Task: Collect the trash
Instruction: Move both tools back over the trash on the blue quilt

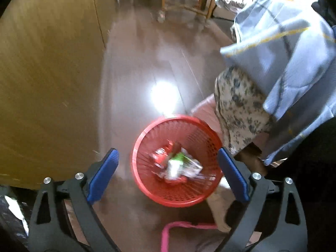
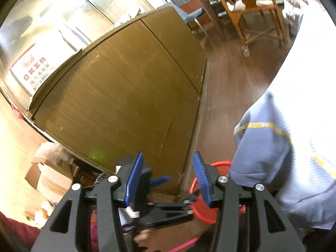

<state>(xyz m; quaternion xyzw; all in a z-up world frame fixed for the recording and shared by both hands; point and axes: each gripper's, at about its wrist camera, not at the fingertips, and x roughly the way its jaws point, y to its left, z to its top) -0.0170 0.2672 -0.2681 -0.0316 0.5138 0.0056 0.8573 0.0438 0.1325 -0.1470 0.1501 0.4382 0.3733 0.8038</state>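
A red plastic basket (image 1: 180,197) stands on the brown floor and holds several crumpled wrappers (image 1: 178,163), red, white and green. My left gripper (image 1: 168,163) hangs open and empty above the basket, its blue pads (image 1: 105,174) wide apart. My right gripper (image 2: 168,174) is open and empty. Below it the right wrist view shows the left gripper's black body (image 2: 159,210) and part of the red basket (image 2: 205,212).
A brown wooden cabinet (image 1: 46,79) stands at the left, also in the right wrist view (image 2: 117,96). The person's blue shirt (image 1: 289,58) and floral cloth (image 1: 239,113) fill the right. A pink cord (image 1: 168,233) lies near the basket. Wooden chairs (image 2: 256,10) stand far off. Cardboard boxes (image 2: 52,178) sit at lower left.
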